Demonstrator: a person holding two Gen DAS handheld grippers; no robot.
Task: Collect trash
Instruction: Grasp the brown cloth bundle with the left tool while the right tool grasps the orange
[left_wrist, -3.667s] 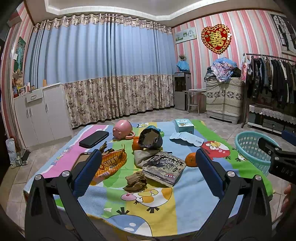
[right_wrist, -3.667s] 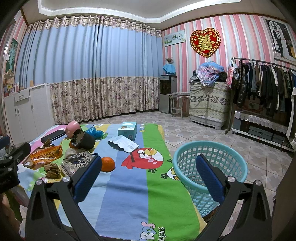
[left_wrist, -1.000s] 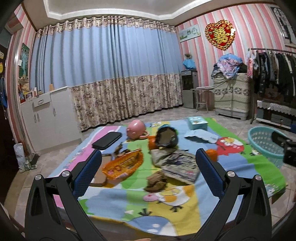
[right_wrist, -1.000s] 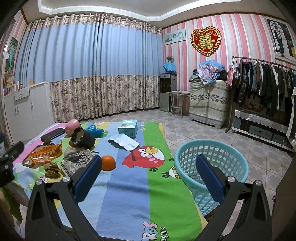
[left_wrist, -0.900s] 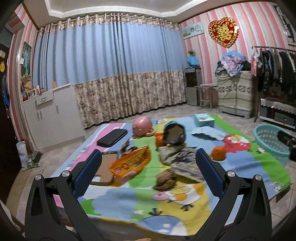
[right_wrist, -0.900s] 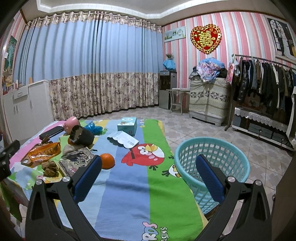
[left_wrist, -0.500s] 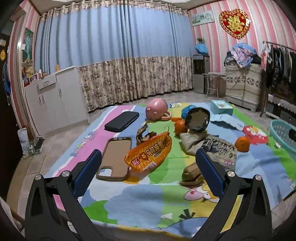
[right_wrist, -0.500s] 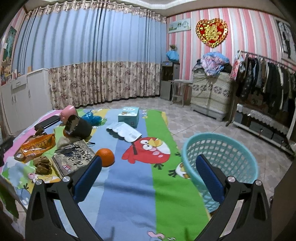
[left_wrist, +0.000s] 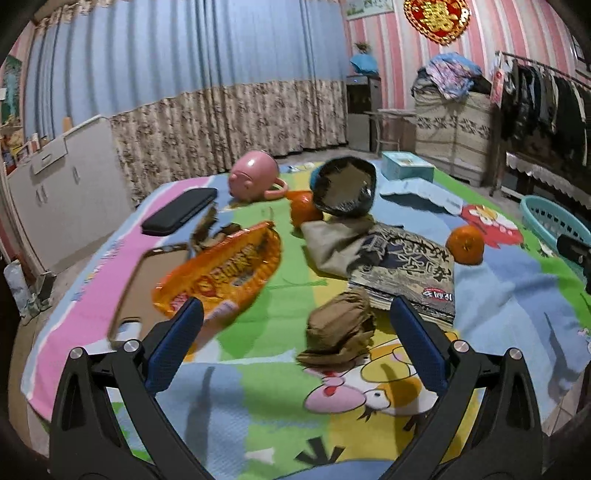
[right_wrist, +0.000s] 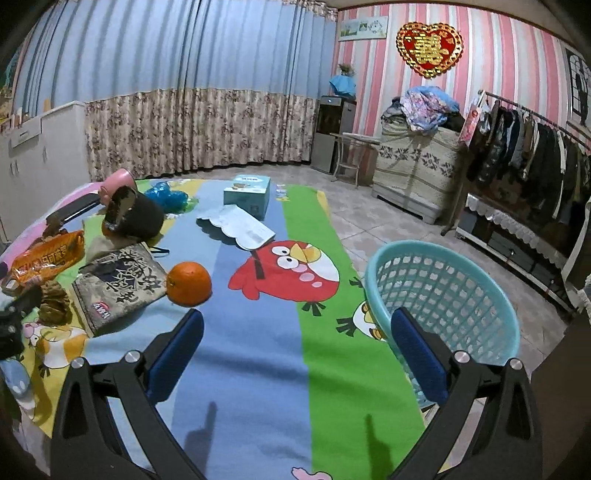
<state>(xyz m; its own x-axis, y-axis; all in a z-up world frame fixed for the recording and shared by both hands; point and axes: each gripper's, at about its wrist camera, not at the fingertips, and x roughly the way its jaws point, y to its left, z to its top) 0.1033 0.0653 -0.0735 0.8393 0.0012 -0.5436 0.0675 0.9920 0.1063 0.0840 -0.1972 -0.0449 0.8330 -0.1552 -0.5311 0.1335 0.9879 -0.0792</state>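
Cartoon-printed mat covering a raised surface, with the crumpled brown wad taken as the landmark. Beyond the wad and touching it — a dark printed packet, partly overlapping a beige cloth. To the wad's left, an orange snack wrapper overlaps a brown phone case; brown scraps and a black pouch lie farther back on that side. Behind the wad, well apart: a pink mug on its side, an orange touching a tipped black pot, and a teal box. To its right, a second orange just beside the packet.

The left gripper hovers low over the mat, fingers wide apart and holding nothing; the wad lies between the blue pads, nearer the right-hand one, with nothing between it and the gripper.

The right gripper, likewise spread and empty, hangs over bare blue and green mat to the wad's right. A teal basket stands off the mat's edge, partly behind the right-hand finger. White paper lies near the box.
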